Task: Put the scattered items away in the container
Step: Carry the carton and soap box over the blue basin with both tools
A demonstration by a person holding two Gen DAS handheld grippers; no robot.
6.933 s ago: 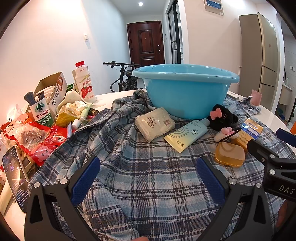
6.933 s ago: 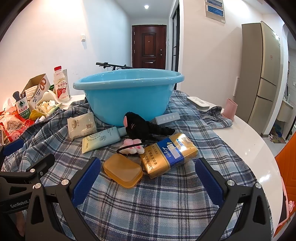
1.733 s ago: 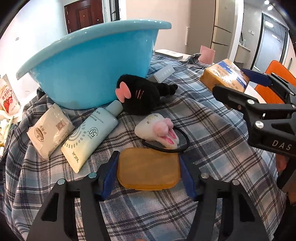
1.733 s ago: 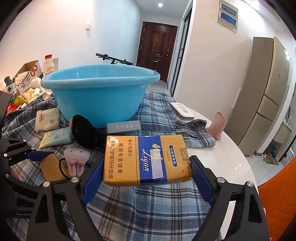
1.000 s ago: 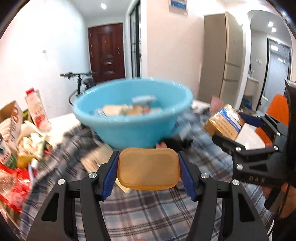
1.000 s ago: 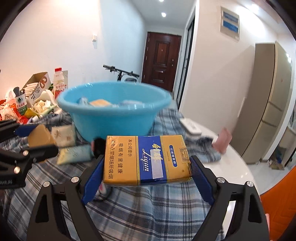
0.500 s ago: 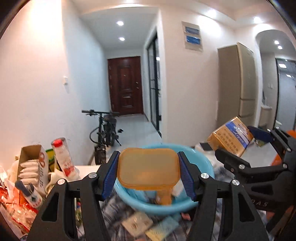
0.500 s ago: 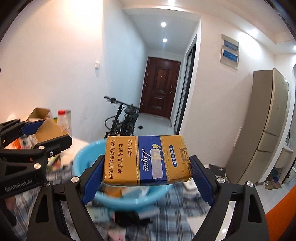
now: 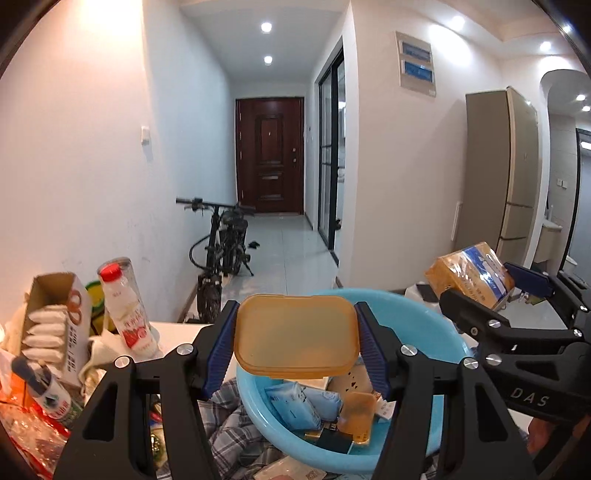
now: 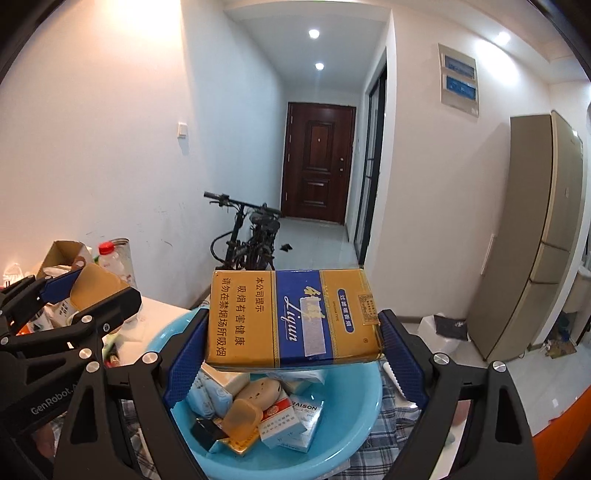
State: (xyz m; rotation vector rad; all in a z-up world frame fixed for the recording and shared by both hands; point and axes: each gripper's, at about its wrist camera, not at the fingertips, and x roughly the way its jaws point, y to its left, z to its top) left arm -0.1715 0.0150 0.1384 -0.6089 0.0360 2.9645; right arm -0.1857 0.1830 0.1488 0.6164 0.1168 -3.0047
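White walls [image 9: 85, 155] flank a corridor with pale tiled floor [image 9: 288, 254] ending at a dark brown door [image 9: 269, 155]. Recessed ceiling lights [image 9: 266, 26] are lit. A bicycle [image 9: 221, 243] stands against the left wall; a tall beige refrigerator [image 10: 543, 236] stands right

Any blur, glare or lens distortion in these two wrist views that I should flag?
Left wrist view: strong fisheye bending of the walls, dark corner vignette, ceiling spots flaring; the amber case in the left tongs is sharp. Right wrist view: same barrel distortion and vignette, wall glare top left; the yellow-blue carton reads crisply, the blue basin slightly soft.
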